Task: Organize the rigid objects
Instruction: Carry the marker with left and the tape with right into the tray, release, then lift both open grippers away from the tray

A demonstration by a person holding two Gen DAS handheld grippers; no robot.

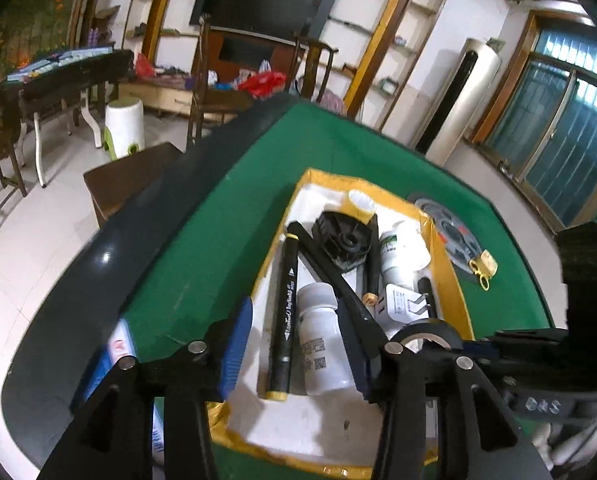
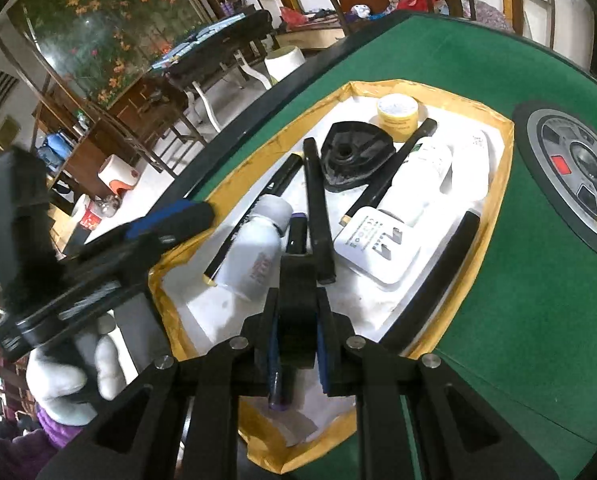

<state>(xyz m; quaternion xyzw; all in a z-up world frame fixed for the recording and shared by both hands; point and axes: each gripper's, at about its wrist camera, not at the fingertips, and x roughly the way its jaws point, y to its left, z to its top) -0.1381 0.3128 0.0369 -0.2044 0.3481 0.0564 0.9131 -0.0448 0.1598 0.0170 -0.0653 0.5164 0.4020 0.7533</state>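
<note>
The right gripper [image 2: 296, 344] clamped a black, purple-ended marker [image 2: 296, 236] pointing lengthwise over the tray [image 2: 498, 184]; the left gripper [image 1: 298, 344] stood apart.

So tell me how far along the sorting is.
Mostly done: bottles, the marker and the charger lie in the tray. In hand: the right claw grips a black piece over it. Left: the yellow padlock sits on the felt.
</note>
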